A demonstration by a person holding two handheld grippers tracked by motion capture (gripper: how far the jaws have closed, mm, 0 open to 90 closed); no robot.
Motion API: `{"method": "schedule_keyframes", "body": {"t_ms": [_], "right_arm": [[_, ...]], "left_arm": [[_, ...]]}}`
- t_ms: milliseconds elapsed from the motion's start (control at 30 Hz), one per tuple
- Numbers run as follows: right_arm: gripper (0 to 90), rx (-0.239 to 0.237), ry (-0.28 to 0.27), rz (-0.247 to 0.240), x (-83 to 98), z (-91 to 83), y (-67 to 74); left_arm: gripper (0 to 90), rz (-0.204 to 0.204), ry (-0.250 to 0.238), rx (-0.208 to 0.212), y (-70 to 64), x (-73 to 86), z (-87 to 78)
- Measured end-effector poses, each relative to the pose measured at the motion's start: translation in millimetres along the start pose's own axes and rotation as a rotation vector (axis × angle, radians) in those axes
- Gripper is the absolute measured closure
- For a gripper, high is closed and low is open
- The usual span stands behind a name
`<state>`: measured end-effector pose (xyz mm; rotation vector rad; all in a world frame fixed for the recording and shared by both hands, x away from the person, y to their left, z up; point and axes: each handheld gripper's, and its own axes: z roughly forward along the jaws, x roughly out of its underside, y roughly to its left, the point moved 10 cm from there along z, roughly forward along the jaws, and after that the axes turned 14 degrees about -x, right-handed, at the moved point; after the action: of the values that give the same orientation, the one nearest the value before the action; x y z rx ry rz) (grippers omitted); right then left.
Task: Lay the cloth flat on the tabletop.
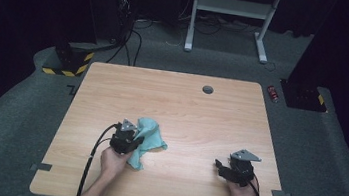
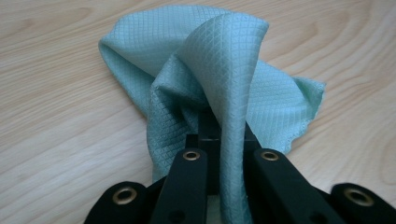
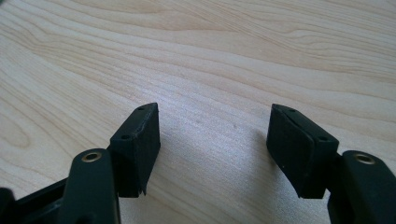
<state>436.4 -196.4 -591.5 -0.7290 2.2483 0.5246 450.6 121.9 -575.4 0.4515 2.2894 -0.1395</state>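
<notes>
Cloth: one piece of pale teal fabric point(image 1: 150, 138), woven in a fine diamond grid with a slight sheen; it is soft and rumpled, with one edge finished in small scallops.
Cloth position: it lies on the table's left half, near your edge, bunched up just beside and partly under your left gripper; in the left gripper view point(image 2: 219, 88) one fold rises in a rounded arch and runs down between the jaws.
Left gripper: your left gripper point(image 1: 130, 135) has its jaws drawn together and pinches that fold of cloth; the fabric hides the fingertips.
Right gripper: your right gripper point(image 1: 222, 168) sits on the table's right side, well apart from the cloth; its jaws stand spread wide with bare wood between them point(image 3: 212, 149).
Jaw pads: two on the right gripper, blocky black wedges with matte faces point(image 3: 140, 140).
Gripper build: black arms joined with brass-coloured rivets; each gripper carries a grey three-cornered plate and trails a black cable.
Table: one, rounded corners, light wood-grain top point(image 1: 186, 109), smooth with wavy grain; a small round grey cap point(image 1: 208, 89) sits near its far edge.
Hands: two, one on each gripper, coming in from the near edge.
Containers: you have no vessel on the table; the cloth rests straight on the wood.
Count: one cloth, two grippers, one table.
</notes>
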Motion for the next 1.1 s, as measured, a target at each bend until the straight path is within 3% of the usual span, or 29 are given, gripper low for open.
{"method": "schedule_keyframes", "body": {"t_ms": [367, 533, 567, 633, 800, 933, 1033, 1100], "right_arm": [[34.6, 0.0, -0.001, -0.004, -0.1, 0.1, -0.2], [34.6, 0.001, 0.0, -0.001, 0.0, 0.0, -0.1], [34.6, 0.001, -0.001, -0.001, -0.1, 0.1, -0.1], [34.6, 0.001, -0.001, 0.0, -0.1, 0.1, -0.1], [34.6, 0.001, -0.001, 0.0, 0.0, 0.1, -0.1], [34.6, 0.001, -0.001, -0.001, 0.0, 0.1, -0.1], [35.4, 0.002, 0.0, -0.004, 0.0, 0.1, 0.0], [40.9, 0.035, -0.012, -0.023, -0.7, -1.7, -0.2]], "left_arm": [[86.1, 0.049, -0.03, 0.073, -62.8, -15.9, 9.6], [85.8, 0.075, -0.029, 0.087, -78.0, -19.0, 13.2], [85.4, 0.102, -0.025, 0.092, -83.5, -20.8, 14.3], [82.9, 0.11, -0.025, 0.095, -85.8, -22.5, 14.4], [61.0, 0.112, -0.037, 0.103, -90.5, -31.4, 11.0], [49.6, 0.131, -0.037, 0.082, -87.0, -28.1, -2.9], [47.1, 0.153, -0.061, 0.064, -83.2, -27.6, -17.9], [47.0, 0.149, -0.088, 0.062, -81.1, -26.6, -28.1]]}}
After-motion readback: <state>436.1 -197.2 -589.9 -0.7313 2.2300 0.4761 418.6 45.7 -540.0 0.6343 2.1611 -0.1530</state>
